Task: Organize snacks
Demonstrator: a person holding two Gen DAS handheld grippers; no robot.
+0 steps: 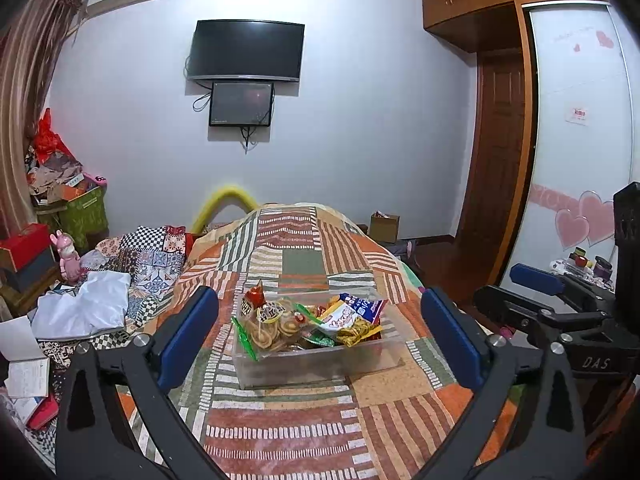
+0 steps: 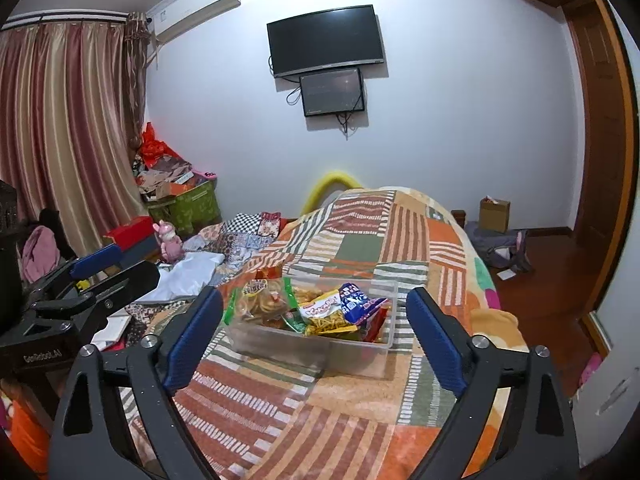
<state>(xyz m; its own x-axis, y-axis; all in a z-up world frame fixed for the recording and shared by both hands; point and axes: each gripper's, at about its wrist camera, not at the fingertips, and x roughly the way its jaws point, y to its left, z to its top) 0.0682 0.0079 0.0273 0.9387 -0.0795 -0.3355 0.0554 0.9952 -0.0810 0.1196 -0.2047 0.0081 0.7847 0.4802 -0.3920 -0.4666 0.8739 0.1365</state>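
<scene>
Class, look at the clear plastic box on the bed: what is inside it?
The clear box holds snack packets: ring-shaped crackers, a noodle-snack bag, a blue packet. Whatever lies beneath that top layer is covered.

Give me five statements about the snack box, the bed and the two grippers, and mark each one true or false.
1. The clear plastic box sits on the patchwork bedspread. True.
2. The box is empty. False: snack packets fill it.
3. The left gripper is shut on a packet. False: its jaws are wide open, holding nothing.
4. The right gripper is open, its jaws framing the box. True.
5. A pink rabbit figure stands inside the box. False: it stands beside the bed, at the left.
</scene>
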